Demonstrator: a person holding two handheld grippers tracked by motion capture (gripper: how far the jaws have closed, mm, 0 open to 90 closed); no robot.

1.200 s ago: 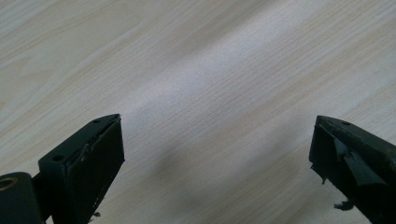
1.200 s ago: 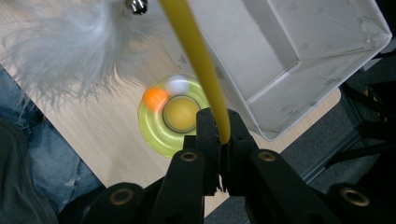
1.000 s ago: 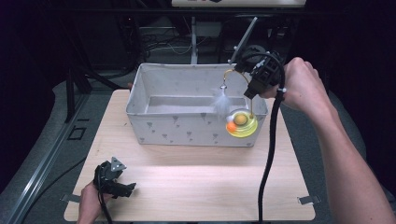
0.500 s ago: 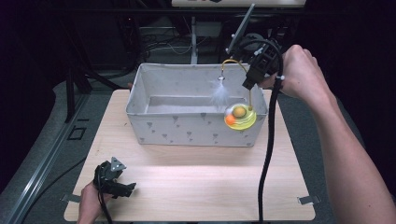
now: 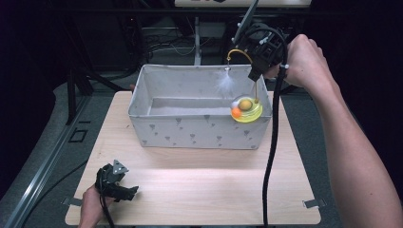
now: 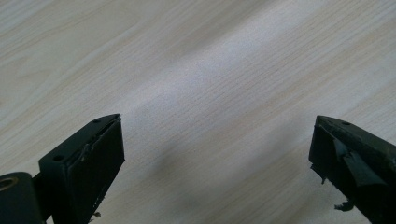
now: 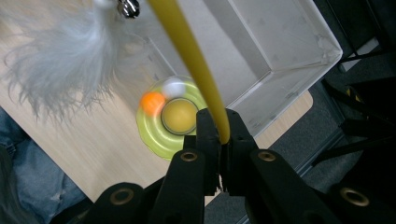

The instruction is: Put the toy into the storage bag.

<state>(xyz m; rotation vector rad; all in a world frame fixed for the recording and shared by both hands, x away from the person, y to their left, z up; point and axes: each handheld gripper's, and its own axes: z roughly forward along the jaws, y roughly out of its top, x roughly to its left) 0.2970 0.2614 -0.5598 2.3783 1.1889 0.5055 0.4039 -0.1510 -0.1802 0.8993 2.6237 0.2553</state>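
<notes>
A cat toy hangs in the air over the right front corner of the bin. It has a yellow-green round base (image 5: 247, 114) with an orange and a white ball, and a curved yellow wire (image 5: 236, 51) that carries a white feather (image 5: 225, 84). My right gripper (image 5: 255, 75) is shut on the wire's stem above the base. In the right gripper view the jaws (image 7: 219, 126) pinch the yellow wire (image 7: 187, 42), with the base (image 7: 156, 133) and feather (image 7: 60, 60) below. My left gripper (image 5: 128, 190) rests open on the table's near left corner, nothing between its jaws (image 6: 217, 163).
A white fabric bin (image 5: 190, 135) with small grey marks stands at the back middle of the light wooden table (image 5: 214, 190); its inside looks bare. The right gripper's black cable (image 5: 272, 156) hangs down across the table's right side. Dark floor and cables surround the table.
My right gripper has lifted the toy higher and slightly farther back over the bin's right corner. The left gripper has stayed put.
</notes>
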